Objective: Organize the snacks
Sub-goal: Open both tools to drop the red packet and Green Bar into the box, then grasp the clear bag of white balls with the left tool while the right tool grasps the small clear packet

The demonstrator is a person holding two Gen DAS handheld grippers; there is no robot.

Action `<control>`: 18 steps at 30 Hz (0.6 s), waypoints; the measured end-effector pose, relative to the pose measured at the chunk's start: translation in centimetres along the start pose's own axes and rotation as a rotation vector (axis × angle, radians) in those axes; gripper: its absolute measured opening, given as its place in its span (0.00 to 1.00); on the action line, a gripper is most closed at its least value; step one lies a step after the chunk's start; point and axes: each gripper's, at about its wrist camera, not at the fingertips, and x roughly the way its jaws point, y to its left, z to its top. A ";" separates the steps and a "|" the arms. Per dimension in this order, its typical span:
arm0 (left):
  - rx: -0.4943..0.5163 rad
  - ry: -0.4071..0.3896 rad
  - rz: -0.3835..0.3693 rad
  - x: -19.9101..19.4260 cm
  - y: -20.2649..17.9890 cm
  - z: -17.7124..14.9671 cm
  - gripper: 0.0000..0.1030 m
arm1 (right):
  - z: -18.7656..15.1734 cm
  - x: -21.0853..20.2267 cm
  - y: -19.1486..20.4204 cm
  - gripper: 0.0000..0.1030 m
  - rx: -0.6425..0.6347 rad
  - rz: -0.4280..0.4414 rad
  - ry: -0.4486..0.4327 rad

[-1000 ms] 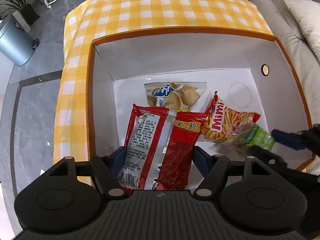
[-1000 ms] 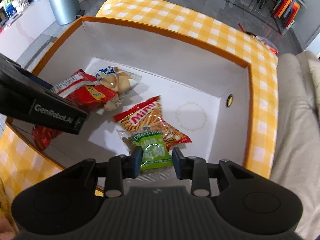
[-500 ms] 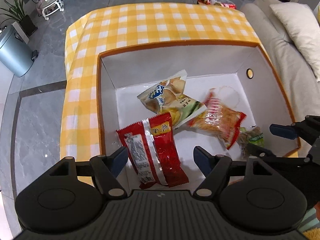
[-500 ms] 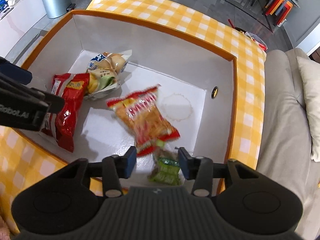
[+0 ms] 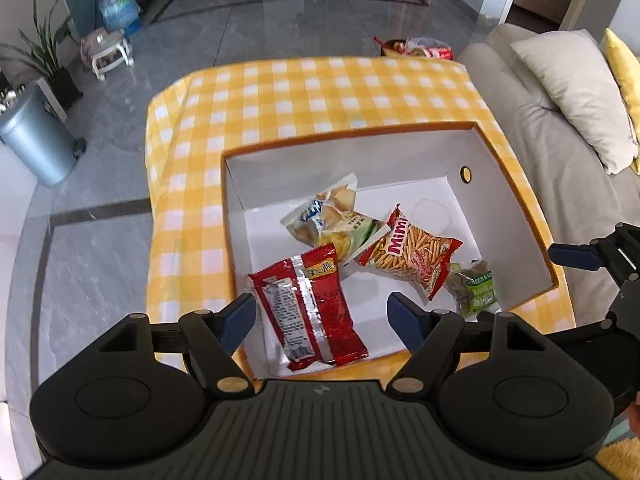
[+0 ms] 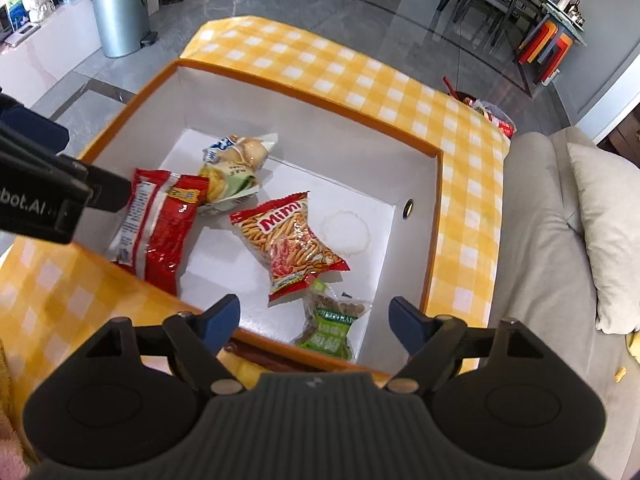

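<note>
An orange-rimmed white box (image 5: 516, 196) (image 6: 434, 208) sits on the yellow checked tablecloth (image 5: 312, 92). Inside lie a red snack packet (image 5: 310, 304) (image 6: 156, 224), a Mimi stick-snack bag (image 5: 412, 250) (image 6: 290, 240), a green pea packet (image 5: 474, 286) (image 6: 332, 326) and two pale chip bags (image 5: 328, 216) (image 6: 234, 164). My left gripper (image 5: 322, 316) hangs open above the red packet, nothing between its fingers. My right gripper (image 6: 314, 318) hovers above the green packet, its jaws still opening, the packet lying loose on the box floor below.
A beige sofa with a cushion (image 5: 572, 92) (image 6: 604, 232) stands right of the table. A grey bin (image 5: 36, 140) (image 6: 118, 10) and a white stool (image 5: 108, 50) stand on the tiled floor. More snack bags (image 5: 424, 46) sit beyond the table's far edge.
The left gripper let go of the red packet and the right let go of the green packet; both dropped into the box. Both grippers rose and pulled back from the box.
</note>
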 end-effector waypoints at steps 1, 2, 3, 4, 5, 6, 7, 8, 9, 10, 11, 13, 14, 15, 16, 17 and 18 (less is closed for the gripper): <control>0.010 -0.015 0.007 -0.6 -0.1 -0.2 0.85 | -0.2 -0.4 -0.1 0.80 0.005 0.007 -0.006; 0.019 -0.031 0.012 -1.1 -0.2 -0.5 0.85 | -0.5 -1.0 -0.1 0.81 0.013 0.015 -0.013; 0.025 -0.046 0.011 -1.7 -0.2 -0.7 0.86 | -0.8 -1.6 -0.1 0.83 0.023 0.024 -0.024; 0.026 -0.061 0.009 -2.2 -0.2 -1.0 0.86 | -1.1 -2.1 -0.2 0.83 0.030 0.038 -0.036; 0.024 -0.076 0.005 -2.8 -0.2 -1.3 0.86 | -1.4 -2.6 -0.1 0.84 0.034 0.053 -0.044; 0.020 -0.094 0.001 -3.3 -0.2 -1.6 0.86 | -1.8 -3.2 -0.1 0.86 0.042 0.069 -0.055; 0.018 -0.108 -0.004 -3.8 -0.1 -2.0 0.86 | -2.2 -3.7 -0.1 0.87 0.051 0.080 -0.065; 0.016 -0.121 -0.011 -4.3 -0.1 -2.4 0.86 | -2.7 -4.2 -0.1 0.87 0.063 0.092 -0.076; 0.013 -0.134 -0.023 -4.9 -0.1 -3.0 0.86 | -3.3 -4.8 -0.1 0.87 0.078 0.104 -0.087; 0.011 -0.144 -0.032 -5.2 -0.2 -3.4 0.86 | -3.9 -5.3 -0.2 0.88 0.097 0.114 -0.098; 0.010 -0.152 -0.046 -5.6 -0.3 -4.0 0.86 | -4.4 -5.6 -0.2 0.88 0.114 0.122 -0.107; 0.010 -0.163 -0.080 -6.2 -0.4 -5.0 0.86 | -5.7 -6.4 -0.3 0.89 0.165 0.136 -0.131; 0.009 -0.166 -0.098 -6.4 -0.6 -5.6 0.86 | -6.4 -6.6 -0.3 0.89 0.191 0.136 -0.139; 0.005 -0.168 -0.115 -6.5 -0.7 -6.3 0.86 | -7.0 -6.8 -0.2 0.89 0.209 0.136 -0.144; 0.001 -0.168 -0.125 -6.5 -0.8 -6.9 0.86 | -7.8 -6.9 0.0 0.89 0.225 0.135 -0.152; -0.003 -0.168 -0.131 -6.5 -0.9 -7.5 0.86 | -8.6 -7.0 0.1 0.89 0.242 0.133 -0.160; -0.005 -0.170 -0.133 -6.4 -1.1 -8.2 0.86 | -9.3 -7.1 0.3 0.89 0.256 0.134 -0.167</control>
